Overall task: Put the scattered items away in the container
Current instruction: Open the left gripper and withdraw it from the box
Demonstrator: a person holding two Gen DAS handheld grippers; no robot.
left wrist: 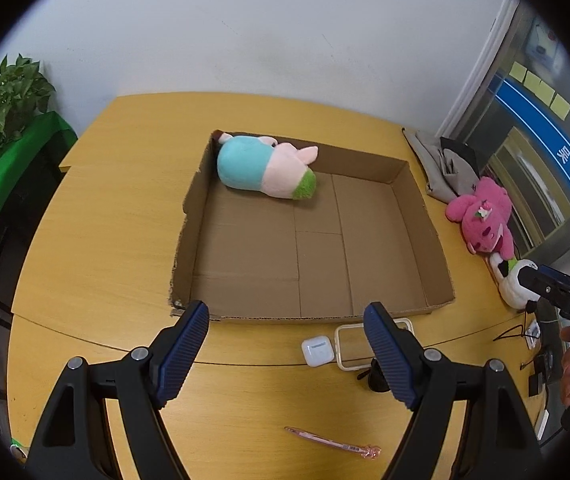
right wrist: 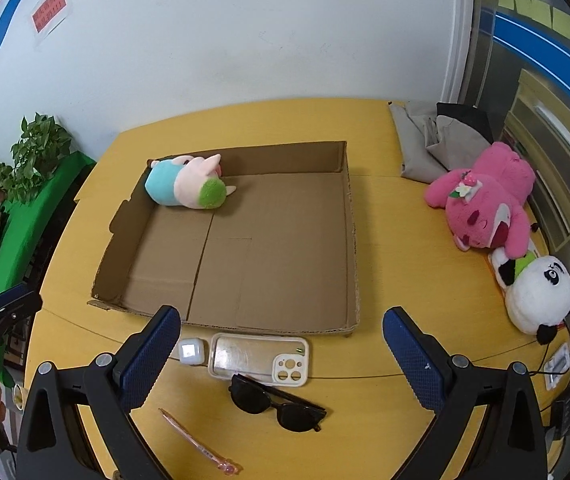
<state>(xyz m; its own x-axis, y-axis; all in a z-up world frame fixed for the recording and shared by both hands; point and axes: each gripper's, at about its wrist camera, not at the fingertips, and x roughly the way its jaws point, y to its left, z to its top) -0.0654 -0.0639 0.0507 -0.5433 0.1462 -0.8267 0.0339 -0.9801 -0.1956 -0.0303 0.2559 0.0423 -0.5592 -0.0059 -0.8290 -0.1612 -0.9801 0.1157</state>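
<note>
A shallow open cardboard box point(left wrist: 437, 256) point(right wrist: 351, 240) lies on the yellow table. A blue, pink and green plush point(left wrist: 265, 168) point(right wrist: 185, 186) lies in its far left corner. In front of the box lie a white earbud case point(left wrist: 317, 351) point(right wrist: 191, 352), a clear phone case point(left wrist: 349, 348) point(right wrist: 259, 358), black sunglasses point(right wrist: 277, 402) and a pink pen point(left wrist: 333, 442) point(right wrist: 197, 444). A pink plush bear point(left wrist: 483, 220) point(right wrist: 485, 200) and a panda plush point(left wrist: 511, 282) point(right wrist: 537, 292) lie to the box's right. My left gripper point(left wrist: 287, 320) and right gripper point(right wrist: 281, 328) are open and empty above the near items.
Grey folded cloth point(left wrist: 441, 168) point(right wrist: 433, 140) lies at the table's far right corner. A green-covered stand with a potted plant point(left wrist: 9, 104) point(right wrist: 33, 156) is at the left. Cables and small devices point(right wrist: 557, 364) lie at the right edge. A glass door stands right.
</note>
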